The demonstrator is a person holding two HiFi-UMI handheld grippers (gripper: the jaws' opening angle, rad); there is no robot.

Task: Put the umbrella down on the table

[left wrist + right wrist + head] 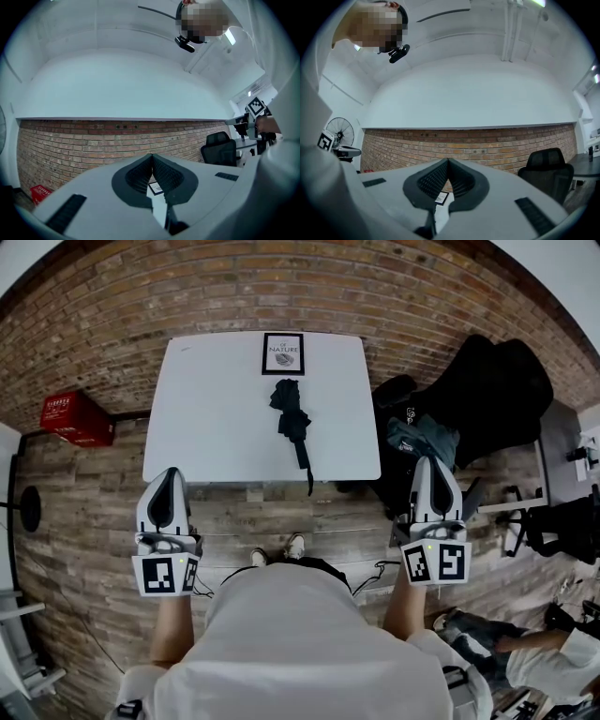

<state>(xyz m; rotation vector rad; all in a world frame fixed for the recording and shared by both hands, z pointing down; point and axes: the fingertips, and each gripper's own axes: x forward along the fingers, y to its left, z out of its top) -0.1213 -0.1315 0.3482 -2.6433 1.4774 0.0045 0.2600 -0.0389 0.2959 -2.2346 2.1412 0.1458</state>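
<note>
Umbrella, black and folded, lies on the white bench, a little right of the middle. Its bunched end points toward the far side and its thin end reaches just past the near edge. A framed sign stands upright at the far edge, near the umbrella's bunched end but apart from it, with the brick wall behind it.

Both grippers are held on the near side of the bench, well apart from the umbrella, one on each side of the person. The left gripper is off the near left corner. In the left gripper view its fingers are closed tip to tip with nothing between them. The right gripper is off the near right corner. In the right gripper view its fingers are likewise pressed together and empty. Both point roughly level toward the wall.

A red crate sits on the wooden floor left of the bench, and black bags are piled to its right.
</note>
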